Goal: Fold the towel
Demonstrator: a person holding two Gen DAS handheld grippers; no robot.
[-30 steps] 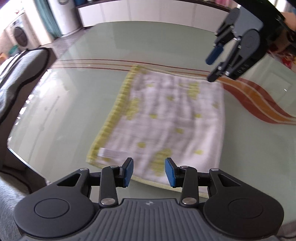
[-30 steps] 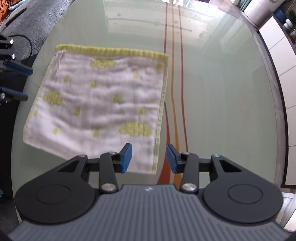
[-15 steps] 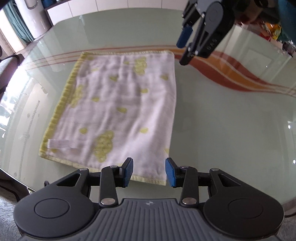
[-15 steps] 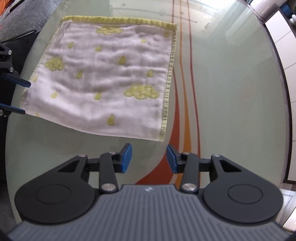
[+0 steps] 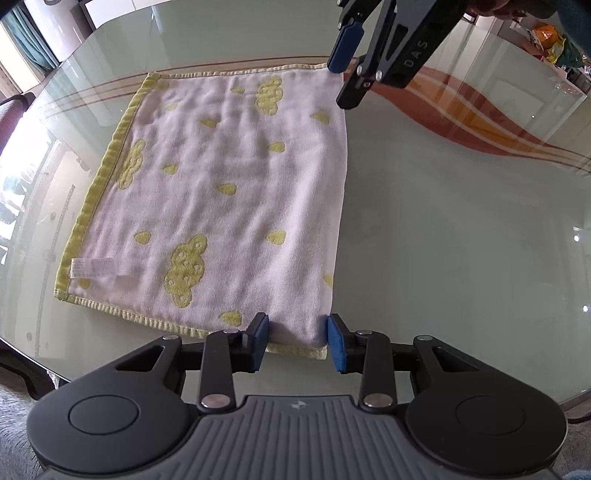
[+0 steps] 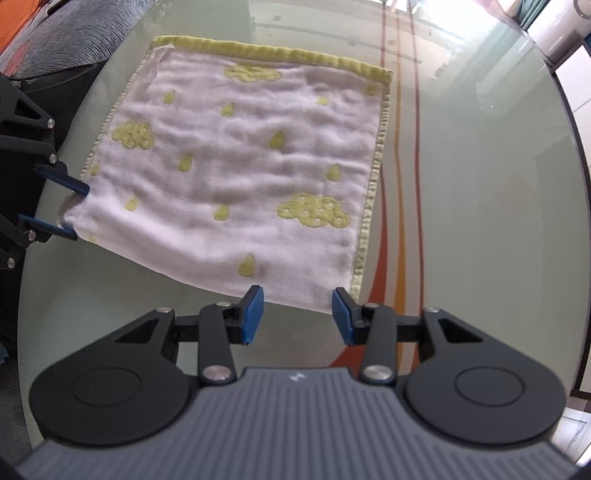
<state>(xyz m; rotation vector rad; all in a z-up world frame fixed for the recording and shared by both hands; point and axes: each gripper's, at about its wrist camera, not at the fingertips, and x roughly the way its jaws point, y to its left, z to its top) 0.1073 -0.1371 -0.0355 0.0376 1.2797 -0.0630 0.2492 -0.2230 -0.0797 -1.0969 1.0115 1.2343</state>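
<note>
A: Towel [image 5: 221, 192] lies flat and spread on the glass worktop [image 5: 443, 258], white with yellow clouds and drops, yellow hem on three sides. Small white label [image 5: 92, 267] near one corner.

B: Left tongs [image 5: 297, 341]?

A: Pointing steeply down at a hemless-edge corner of the towel. The corner sits between the two blue pads [image 5: 336, 347]. Jaws are closing, but there is still a gap showing on at least one side, so the pads are not pressing the cloth yet.

B: Confirmed from the other camera: left tongs [image 6: 75, 210] straddle that corner, one pad above, one below in the picture, the cloth edge bunched slightly between them.

A: Right tongs [image 6: 297, 315]?

B: Parted, nothing gripped. They hang over the neighbouring corner on the same plain edge, where the hem [image 6: 369, 206] ends. Towel corner shows just beyond the pad tips; cannot tell whether they touch the cloth.

A: From the left camera the right tongs [image 5: 343, 83] stand at the far corner, one blue pad right at the towel's edge, jaws apart.

B: Orange and red stripes [image 6: 397, 184] run through the glass beside the towel. Grey upholstered seat [image 6: 66, 33] beyond the worktop rim
</note>
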